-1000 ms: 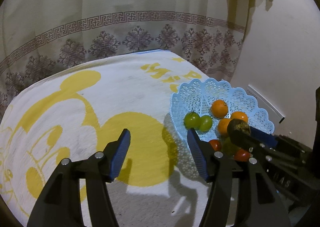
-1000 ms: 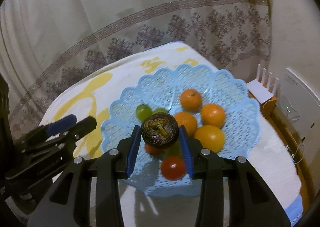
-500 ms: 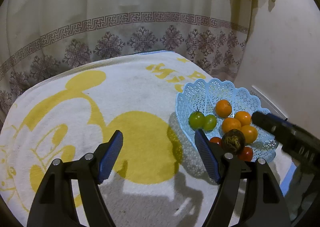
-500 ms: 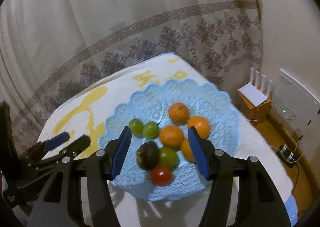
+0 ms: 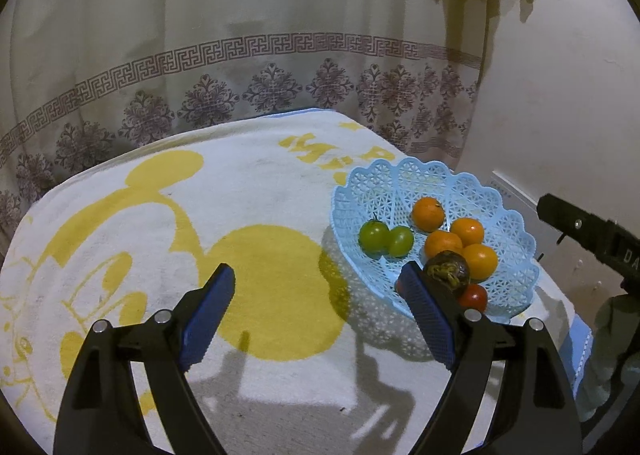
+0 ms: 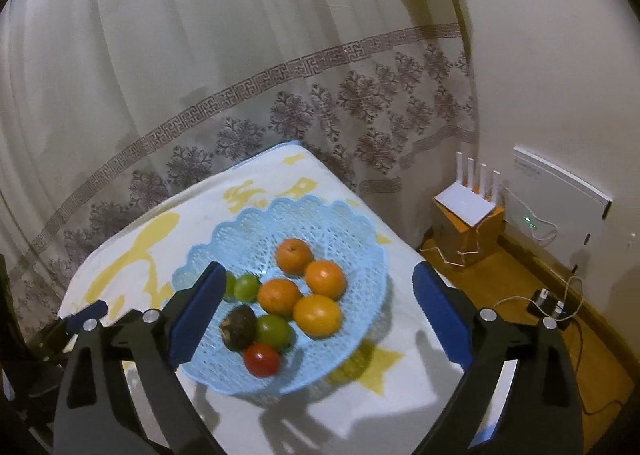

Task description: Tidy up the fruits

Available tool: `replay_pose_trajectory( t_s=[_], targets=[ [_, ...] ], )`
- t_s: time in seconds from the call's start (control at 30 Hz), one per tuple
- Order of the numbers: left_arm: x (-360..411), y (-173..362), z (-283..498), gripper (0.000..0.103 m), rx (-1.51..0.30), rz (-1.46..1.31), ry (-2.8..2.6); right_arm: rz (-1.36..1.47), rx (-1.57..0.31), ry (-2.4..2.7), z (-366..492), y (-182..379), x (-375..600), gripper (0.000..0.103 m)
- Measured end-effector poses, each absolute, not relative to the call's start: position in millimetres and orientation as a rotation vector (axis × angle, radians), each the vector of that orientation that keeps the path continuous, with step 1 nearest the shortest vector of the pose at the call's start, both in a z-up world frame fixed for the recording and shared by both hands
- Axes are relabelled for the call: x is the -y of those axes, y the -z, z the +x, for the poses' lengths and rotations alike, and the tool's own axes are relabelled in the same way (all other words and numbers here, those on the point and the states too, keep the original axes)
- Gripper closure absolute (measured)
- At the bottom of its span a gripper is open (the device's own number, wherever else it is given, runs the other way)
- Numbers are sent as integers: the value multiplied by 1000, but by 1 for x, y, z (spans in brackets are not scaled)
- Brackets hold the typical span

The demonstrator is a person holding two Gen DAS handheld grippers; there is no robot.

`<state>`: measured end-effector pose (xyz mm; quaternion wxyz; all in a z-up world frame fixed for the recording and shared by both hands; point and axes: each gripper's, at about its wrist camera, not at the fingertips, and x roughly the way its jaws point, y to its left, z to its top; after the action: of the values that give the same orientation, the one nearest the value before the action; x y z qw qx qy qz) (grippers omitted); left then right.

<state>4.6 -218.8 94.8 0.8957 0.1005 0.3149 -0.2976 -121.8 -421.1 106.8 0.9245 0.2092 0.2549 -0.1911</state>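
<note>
Looking along the left tongs (image 5: 316, 315), both blue pads stand wide apart with only the yellow-and-white towel (image 5: 168, 223) between them; their jaws have just been opening and grip nothing, so this hand seems to wait aside while the other works. At the right of centre in this view sits the blue lattice basket (image 5: 400, 183), holding two green fruits (image 5: 386, 241), a cluster of oranges (image 5: 456, 239), a dark brown wrinkled fruit (image 5: 446, 273) at its near side and a red tomato (image 5: 474, 297) below that; the right pad partly hides the basket's near rim. A black part of the other tool juts in at the right edge. From the right wrist, the right tongs (image 6: 316, 319) are spread wide around the basket (image 6: 256, 223) without touching any fruit; their jaws have just been opening, and the brown fruit (image 6: 240, 329) lies loose in the bowl at lower centre, beside a green fruit (image 6: 274, 331) and above the tomato (image 6: 262, 361), which suggests it was released there to join the rest. Three oranges (image 6: 296, 283) fill the middle. Every fruit visible lies in the basket, so the sorting looks nearly finished.
</note>
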Motion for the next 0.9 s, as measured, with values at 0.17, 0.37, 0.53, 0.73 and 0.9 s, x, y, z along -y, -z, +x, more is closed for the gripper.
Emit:
replay_pose_trajectory(
  t_s=[0.17, 0.37, 0.53, 0.73, 0.9],
  targets=[
    [216, -94, 4, 19, -657, 190, 618, 413, -515, 410, -131, -104, 415, 3],
    [213, -96, -2, 19, -632, 211, 580, 324, -495, 426, -137, -106, 396, 3],
    [210, -97, -6, 19, -621, 215, 579, 263, -521, 406, -135, -102, 381, 3],
    [207, -98, -10, 19, -597, 222, 550, 211, -546, 398, -135, -97, 368, 3],
    [207, -101, -16, 5, -564, 231, 527, 235, -571, 407, -133, -96, 371, 3]
  ],
)
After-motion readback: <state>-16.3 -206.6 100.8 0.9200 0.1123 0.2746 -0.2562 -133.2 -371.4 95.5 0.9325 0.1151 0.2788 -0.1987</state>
